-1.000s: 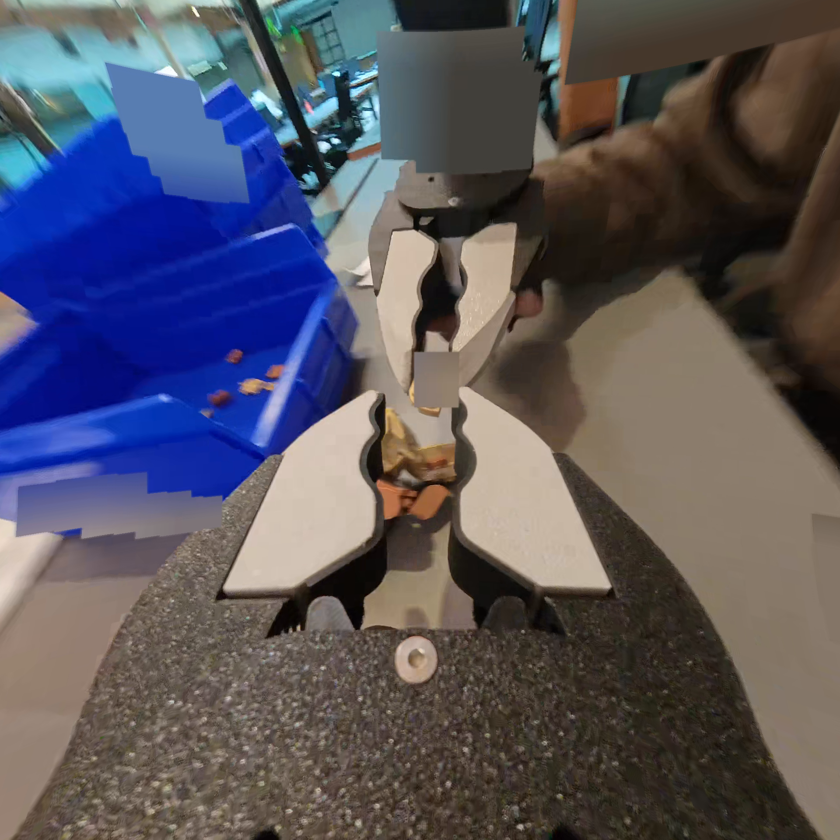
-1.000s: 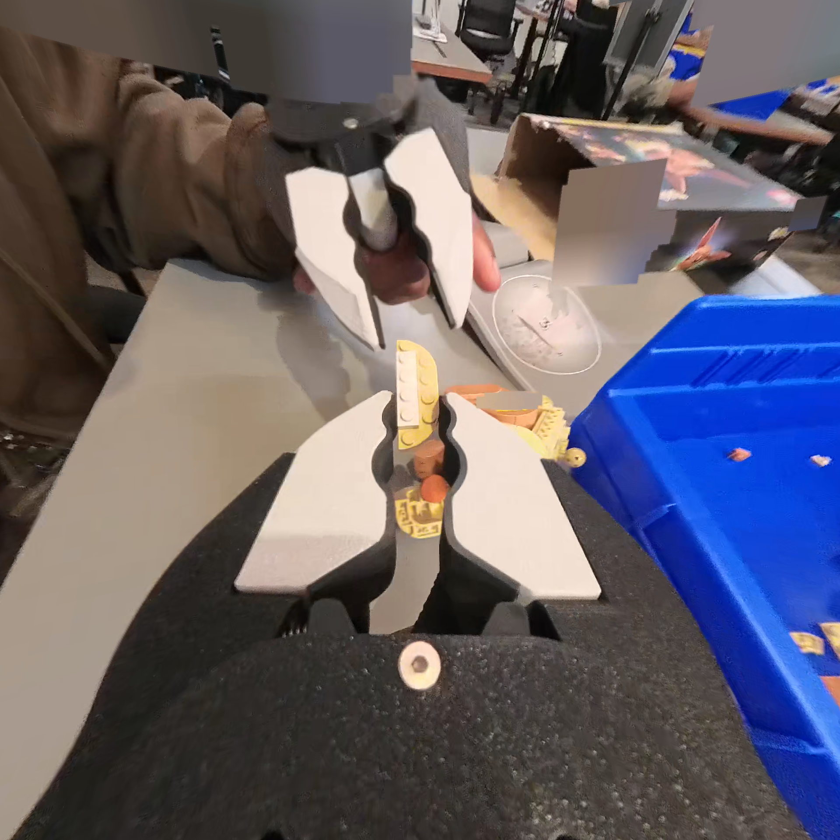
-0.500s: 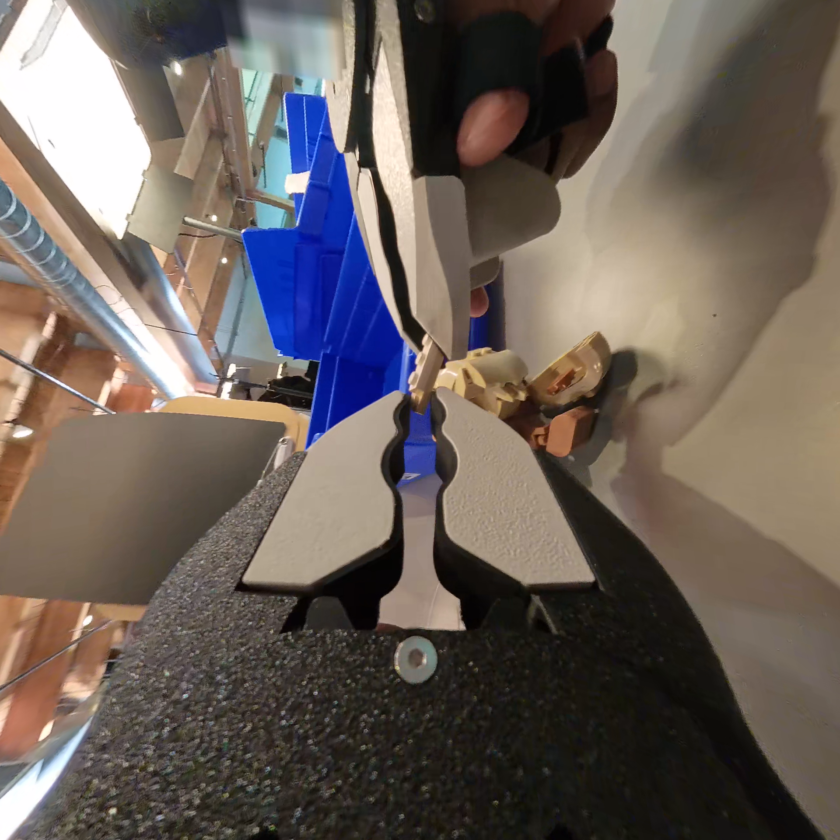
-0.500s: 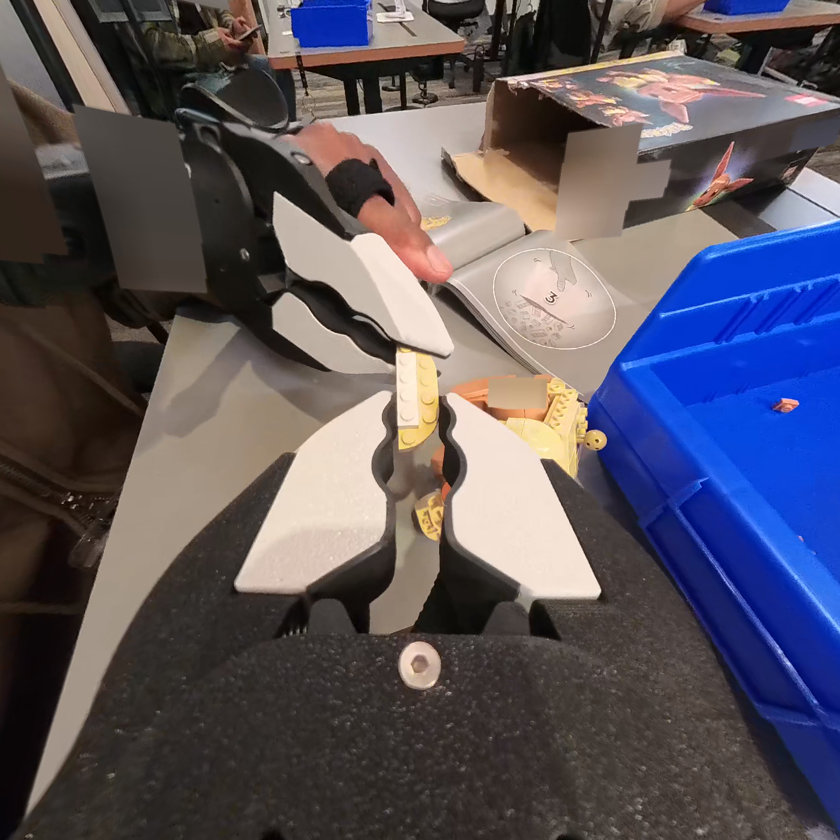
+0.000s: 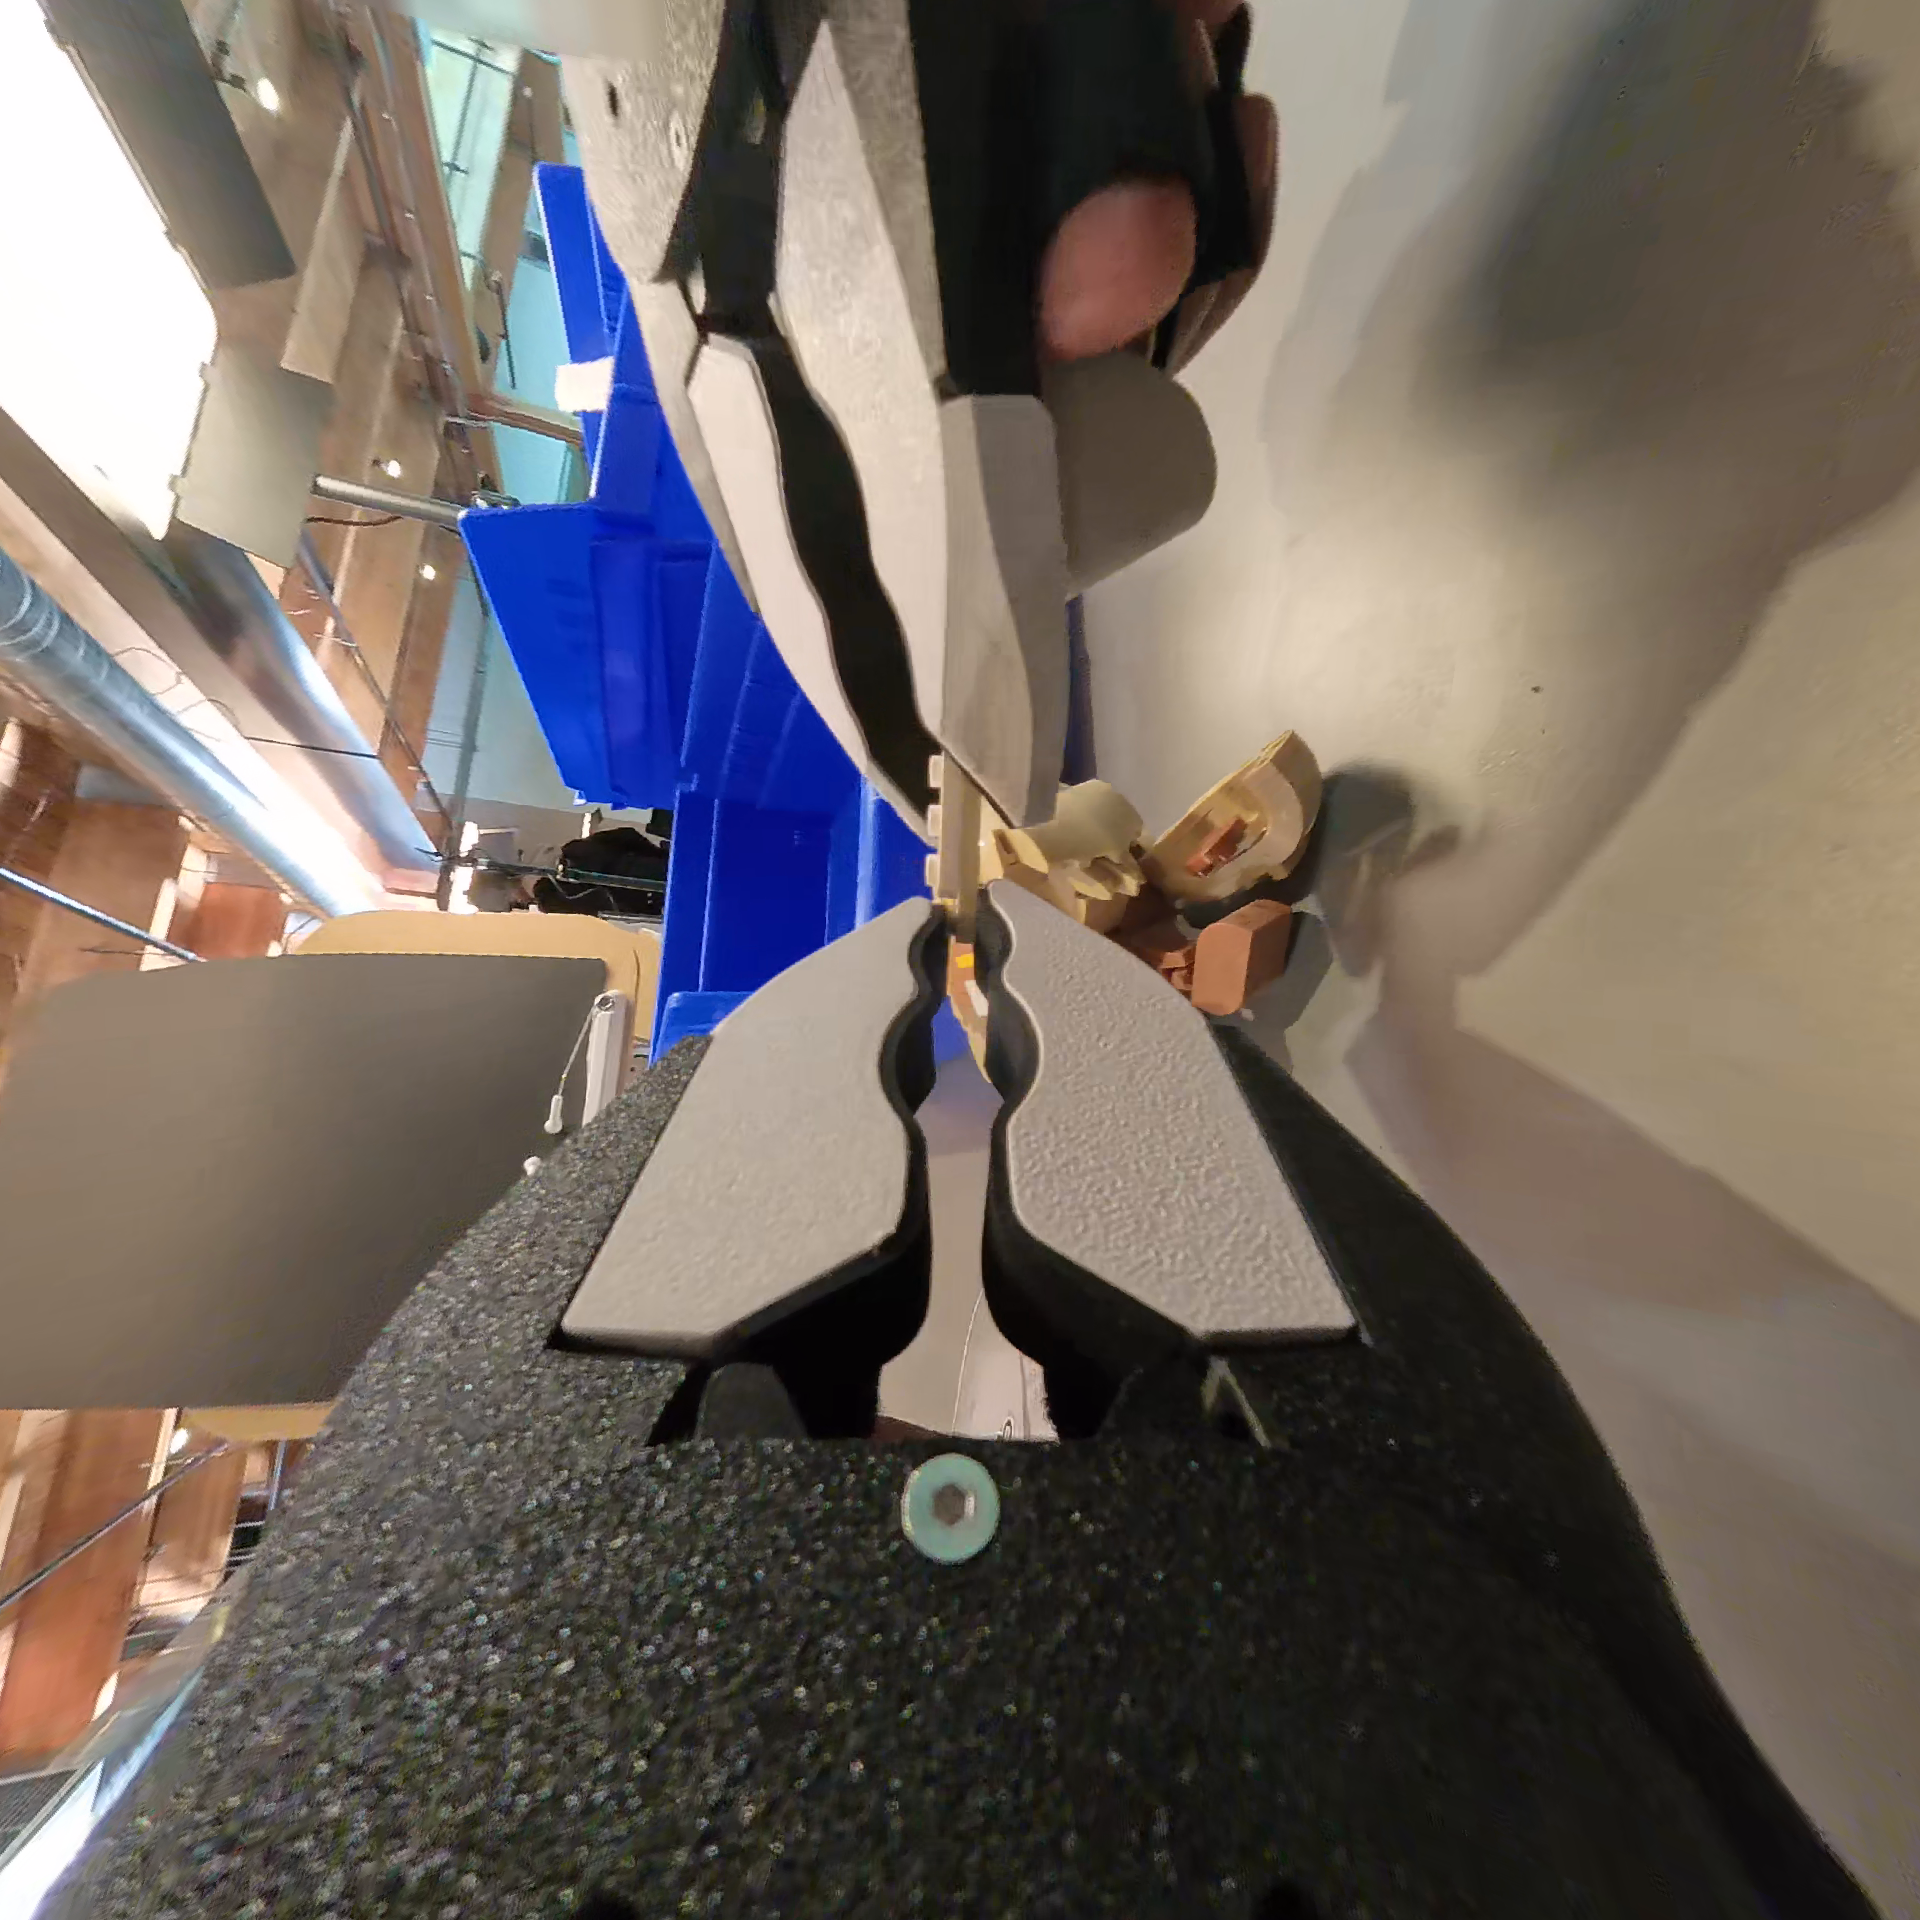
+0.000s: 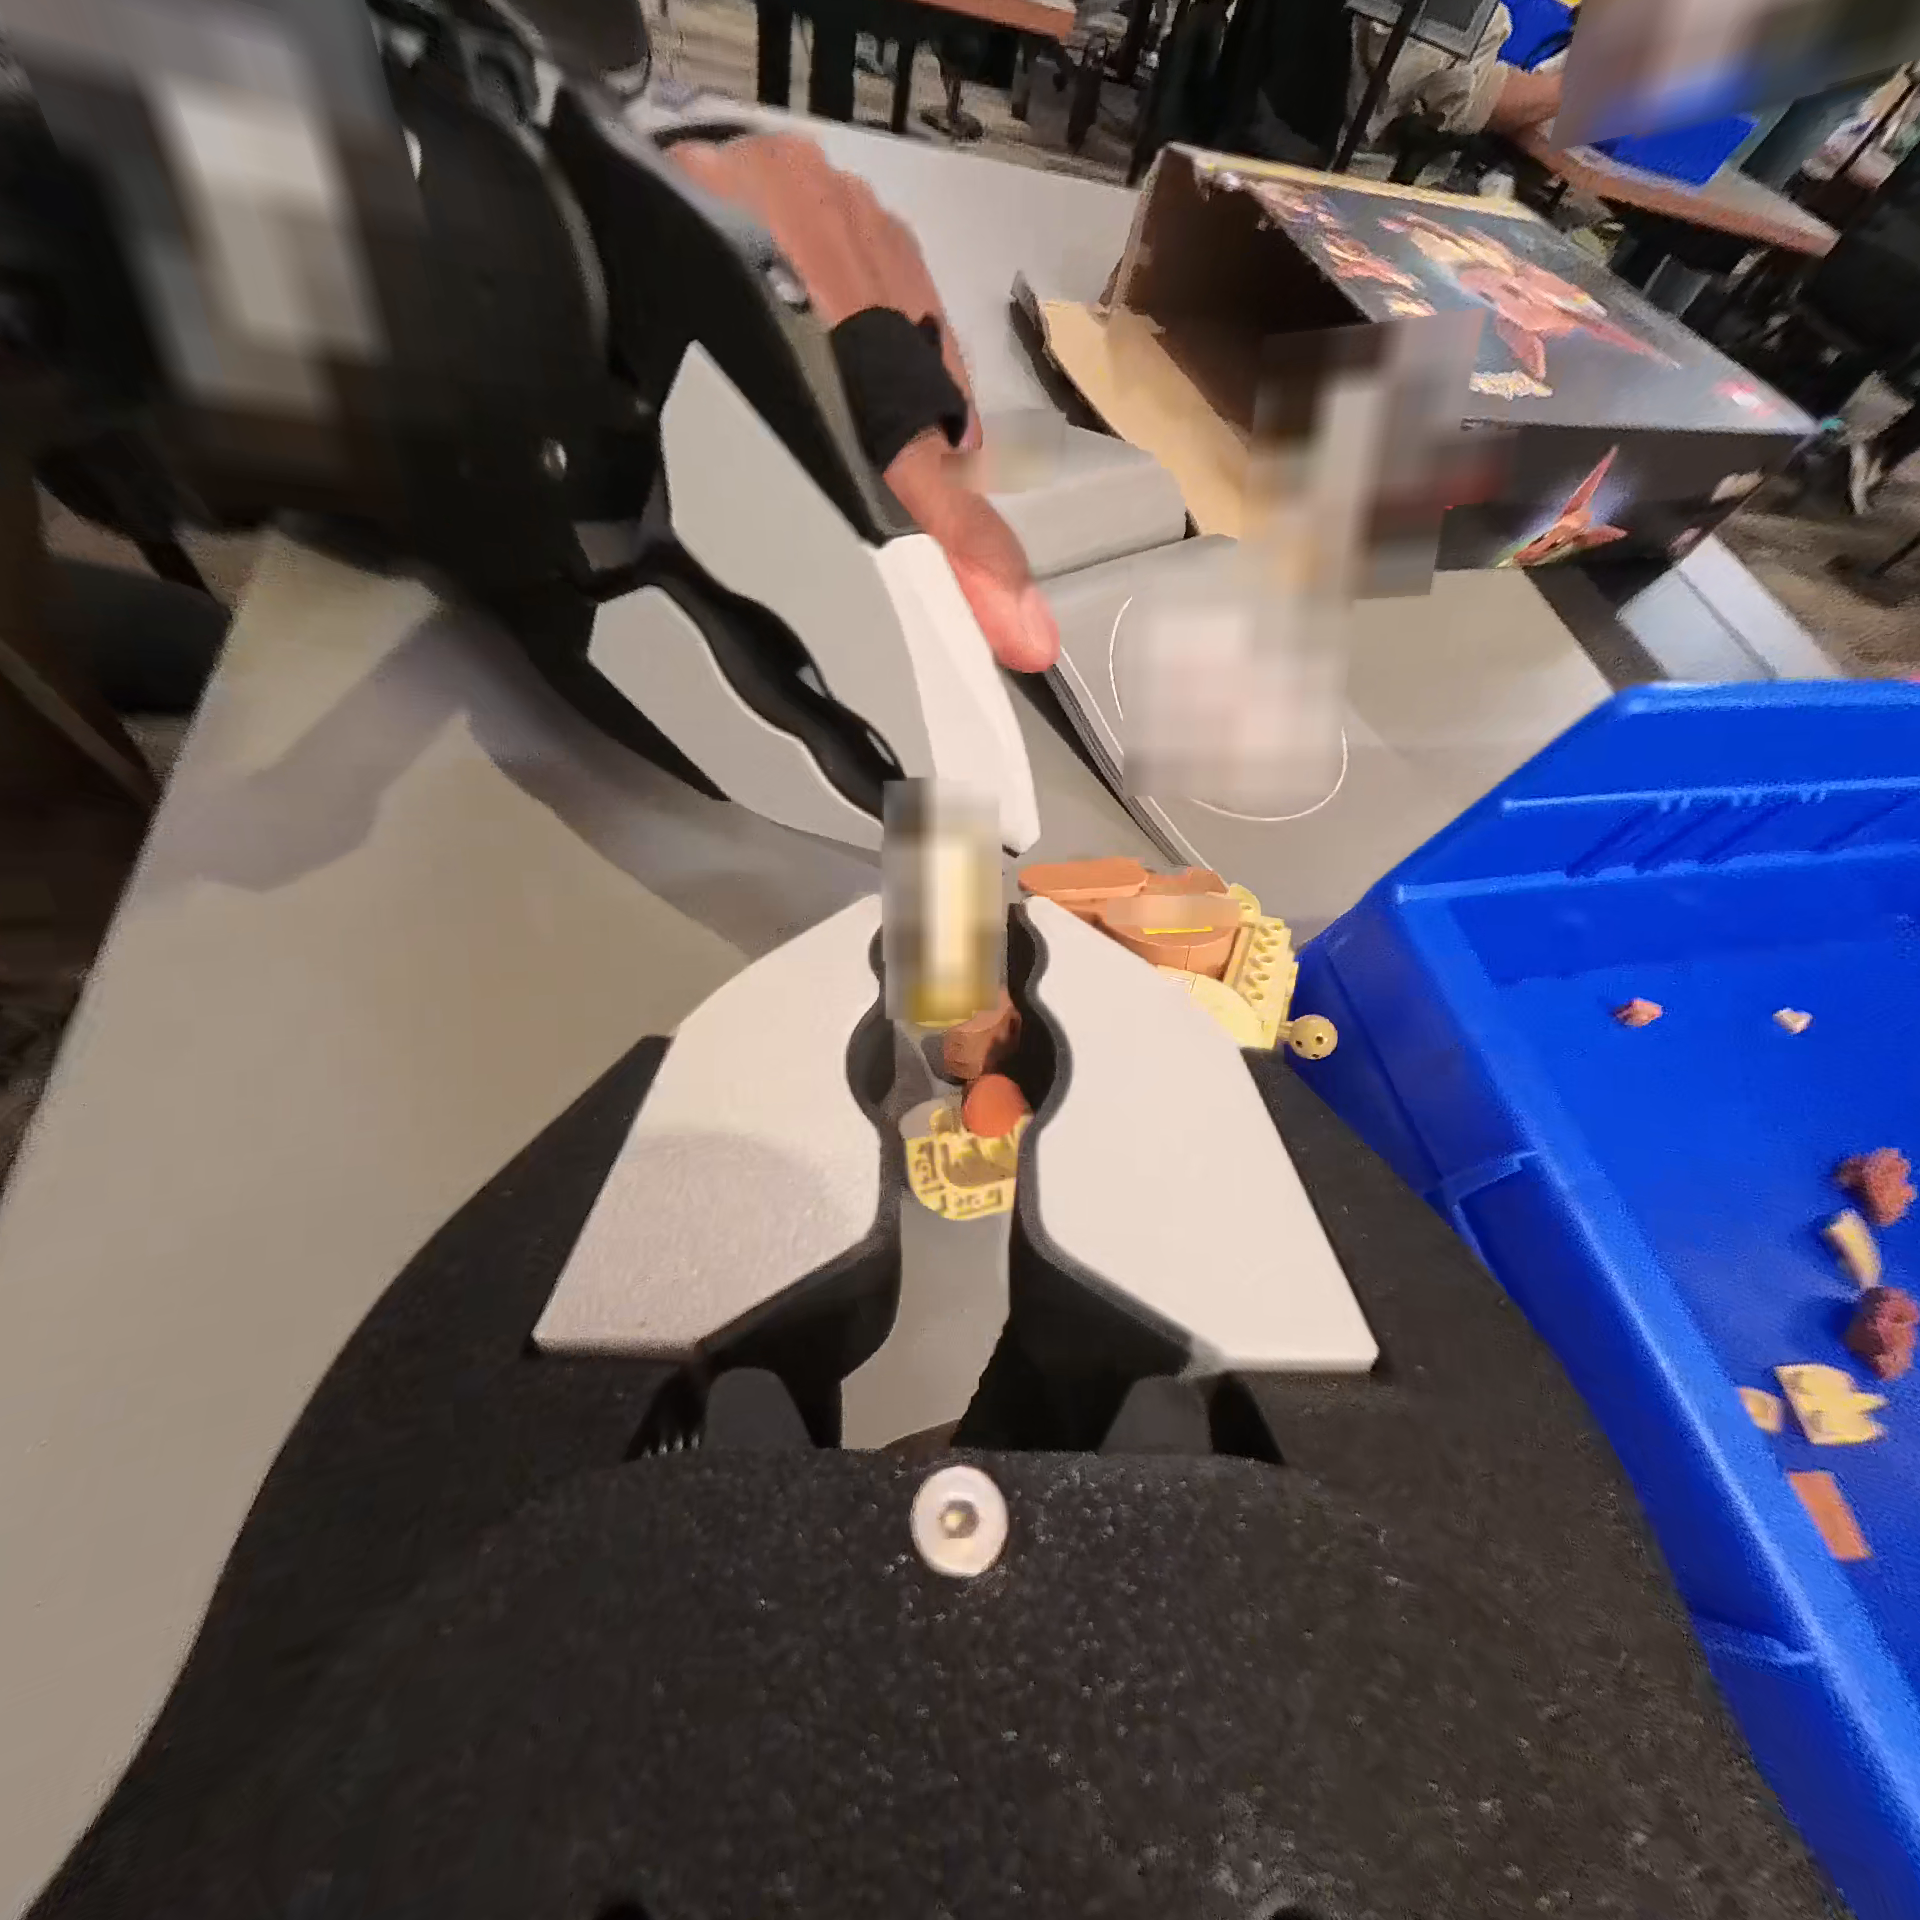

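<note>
My right gripper (image 6: 945, 925) is shut on a flat yellow brick plate (image 6: 940, 935), gripping it across its width; a mosaic patch covers much of the plate. My left gripper (image 5: 961, 920), rolled on its side, is shut on the same plate's (image 5: 958, 852) far end, pinching its thin edge. The two grippers meet tip to tip, and the right gripper (image 5: 951, 800) shows above in the left wrist view. A tan and brown brick model (image 6: 1174, 925) lies on the grey table (image 6: 364, 935) just beside the fingertips. It also shows in the left wrist view (image 5: 1195, 862).
A blue bin (image 6: 1662, 987) with several loose brick pieces stands close on the right, next to the model. An open booklet (image 6: 1226, 727) and a printed cardboard box (image 6: 1455, 343) lie behind. A person's hand grips the left gripper. Left and right tips are no more than a few centimetres apart.
My left gripper rolled onto its side, came up to the plate's free end and closed on its thin edge. My right gripper kept its hold on the plate.
</note>
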A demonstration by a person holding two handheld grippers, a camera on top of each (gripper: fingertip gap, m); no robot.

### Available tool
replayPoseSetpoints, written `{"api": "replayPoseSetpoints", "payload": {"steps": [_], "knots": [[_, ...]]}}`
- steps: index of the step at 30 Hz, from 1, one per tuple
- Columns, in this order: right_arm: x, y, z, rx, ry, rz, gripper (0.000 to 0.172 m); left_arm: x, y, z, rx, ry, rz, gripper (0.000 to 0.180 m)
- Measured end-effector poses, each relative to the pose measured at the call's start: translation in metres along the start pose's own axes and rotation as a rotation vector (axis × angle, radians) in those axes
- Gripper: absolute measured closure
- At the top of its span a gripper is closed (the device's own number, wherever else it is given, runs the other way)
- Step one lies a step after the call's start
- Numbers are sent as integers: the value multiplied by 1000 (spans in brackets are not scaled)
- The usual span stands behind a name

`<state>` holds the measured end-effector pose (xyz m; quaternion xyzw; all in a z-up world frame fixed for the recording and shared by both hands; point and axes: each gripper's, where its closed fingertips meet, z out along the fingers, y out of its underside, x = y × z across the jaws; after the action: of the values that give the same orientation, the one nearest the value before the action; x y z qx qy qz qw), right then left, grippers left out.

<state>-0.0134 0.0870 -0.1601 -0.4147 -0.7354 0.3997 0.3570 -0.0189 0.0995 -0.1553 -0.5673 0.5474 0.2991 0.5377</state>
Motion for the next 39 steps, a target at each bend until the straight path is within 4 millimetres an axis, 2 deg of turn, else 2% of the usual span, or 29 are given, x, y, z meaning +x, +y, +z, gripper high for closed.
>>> {"api": "replayPoseSetpoints", "payload": {"steps": [3, 16, 24, 35, 37, 39], "knots": [[-4, 6, 4, -46, 17, -75, 152, 3, 0, 0, -13, 5, 50, 176], [-9, 10, 4, -81, -6, -59, 163, 14, 4, 3, -42, 38, 143, 176], [-21, 12, -1, -9, -179, 191, 164, 21, -6, -1, 41, 21, 259, 176], [-42, 23, -10, 16, -410, 478, 164, 44, -21, -7, 182, 72, 396, 176], [-44, 24, -10, 21, -453, 536, 172, 46, -23, -8, 201, 73, 414, 176], [-43, 22, -14, 47, -474, 596, 172, 52, -24, -10, 222, 101, 448, 176]]}}
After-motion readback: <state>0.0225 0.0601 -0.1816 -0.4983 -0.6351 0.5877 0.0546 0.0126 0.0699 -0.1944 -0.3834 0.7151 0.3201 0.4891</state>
